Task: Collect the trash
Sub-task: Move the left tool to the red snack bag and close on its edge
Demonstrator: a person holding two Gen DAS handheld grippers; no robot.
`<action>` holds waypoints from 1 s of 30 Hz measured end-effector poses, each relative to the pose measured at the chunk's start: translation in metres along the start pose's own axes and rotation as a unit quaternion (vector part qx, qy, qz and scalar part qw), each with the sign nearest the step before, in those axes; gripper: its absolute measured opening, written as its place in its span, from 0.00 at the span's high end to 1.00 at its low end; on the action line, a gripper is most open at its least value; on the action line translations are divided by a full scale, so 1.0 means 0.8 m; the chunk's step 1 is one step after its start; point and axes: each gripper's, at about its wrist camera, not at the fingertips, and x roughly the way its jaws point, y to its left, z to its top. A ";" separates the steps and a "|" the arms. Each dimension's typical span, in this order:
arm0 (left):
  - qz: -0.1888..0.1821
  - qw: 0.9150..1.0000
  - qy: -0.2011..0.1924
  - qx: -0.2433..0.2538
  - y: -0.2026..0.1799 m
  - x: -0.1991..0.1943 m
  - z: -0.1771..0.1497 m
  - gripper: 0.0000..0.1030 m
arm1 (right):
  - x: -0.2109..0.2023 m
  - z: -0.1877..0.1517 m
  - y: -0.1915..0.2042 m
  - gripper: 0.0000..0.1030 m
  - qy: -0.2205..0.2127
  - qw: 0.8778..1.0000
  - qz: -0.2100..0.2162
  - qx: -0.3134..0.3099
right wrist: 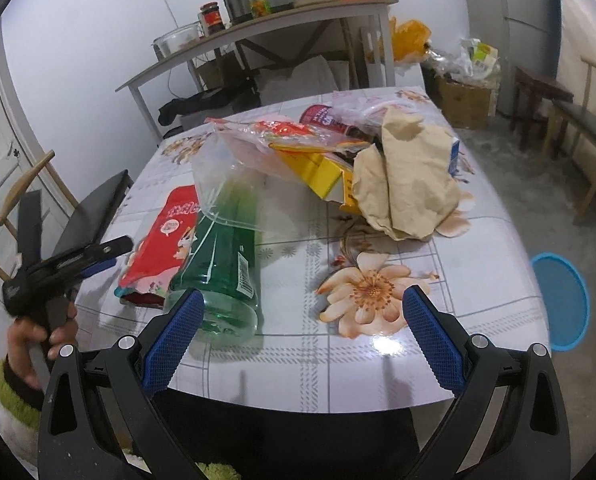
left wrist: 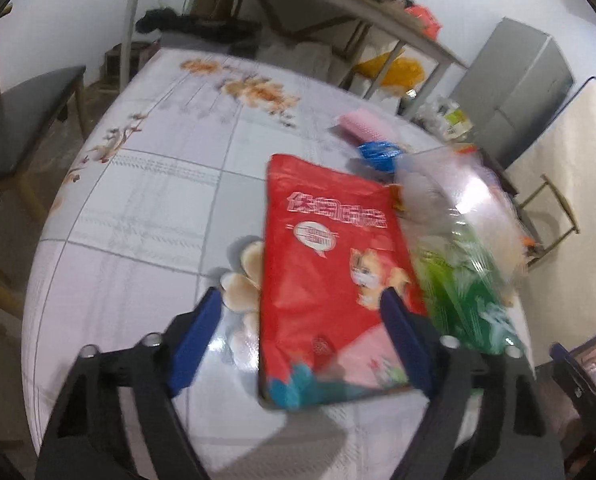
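Covering the table (right wrist: 377, 368), a floral cloth beside white walls (right wrist: 98, 20)

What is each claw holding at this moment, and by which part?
Nothing is held. The left claw is open around the lower part of the red snack bag, not pressing it. The right claw is open and empty.

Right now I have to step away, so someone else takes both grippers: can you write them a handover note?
Left gripper: open, holding nothing, poised over the red snack bag, which lies flat on the table.
Right gripper: open, empty, just in front of the green plastic bottle lying on its side.
Also on the table: clear plastic bag, yellow carton, crumpled brown paper.
Blue bin stands on the floor beside the table.
Done: nothing visibly collected.
Left: all of it; the red bag probably goes first.
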 end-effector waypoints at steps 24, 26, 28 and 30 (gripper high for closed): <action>0.074 0.996 -0.002 0.039 0.025 -0.061 -0.059 1.00 | -0.002 -0.003 0.124 0.31 -0.035 0.981 0.094 -0.164; 0.073 0.997 -0.005 0.035 0.027 -0.076 -0.068 1.00 | 0.017 -0.016 0.160 0.44 -0.016 0.971 0.111 -0.210; 0.070 0.997 -0.007 0.029 0.028 -0.091 -0.075 1.00 | 0.037 -0.024 0.182 0.58 0.000 0.965 0.124 -0.232; 0.061 0.998 -0.005 0.020 0.027 -0.098 -0.081 1.00 | 0.056 -0.030 0.194 0.70 0.020 0.962 0.127 -0.241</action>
